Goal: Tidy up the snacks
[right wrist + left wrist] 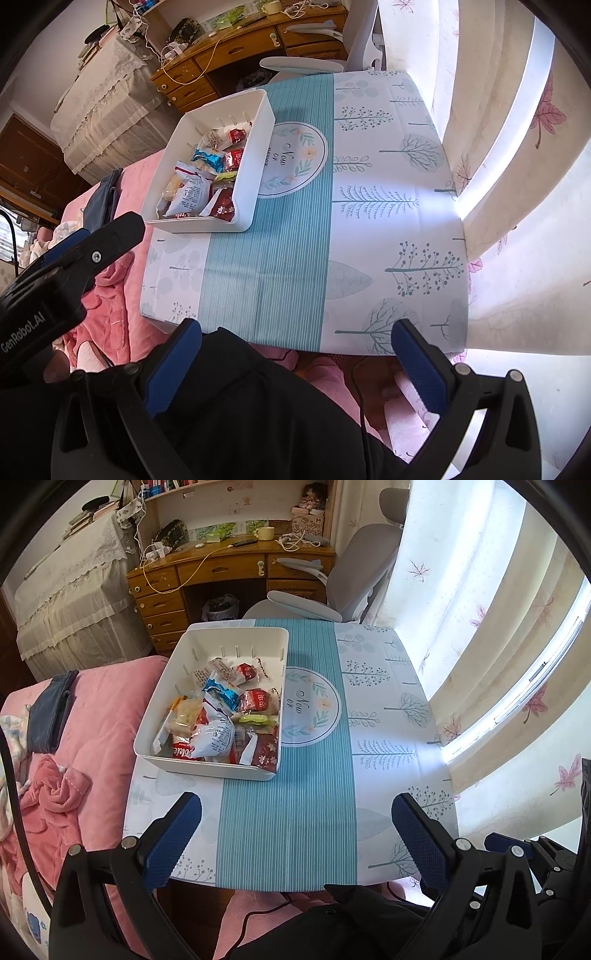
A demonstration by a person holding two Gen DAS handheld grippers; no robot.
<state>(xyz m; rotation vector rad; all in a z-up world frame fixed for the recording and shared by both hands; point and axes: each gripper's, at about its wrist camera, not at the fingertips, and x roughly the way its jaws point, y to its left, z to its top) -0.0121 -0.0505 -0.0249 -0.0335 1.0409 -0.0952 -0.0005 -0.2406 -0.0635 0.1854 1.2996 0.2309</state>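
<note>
Both tongs, left [295, 834] and right [295, 358], gape empty. The white plastic bin [236, 771] of wrapped snacks [221, 716] overhangs the cloth-covered worktop [388, 720]; a nudge could tip it.

Light source: we see daylight through the curtains [480, 635].
Glare: a washed-out patch on the tablecloth [430, 755].
Edges: we note fisheye bending, dark vignette.
Focus: sharp throughout.

Snacks [207, 177] fill white bin [258, 177]; labels seemingly unreadable.
</note>
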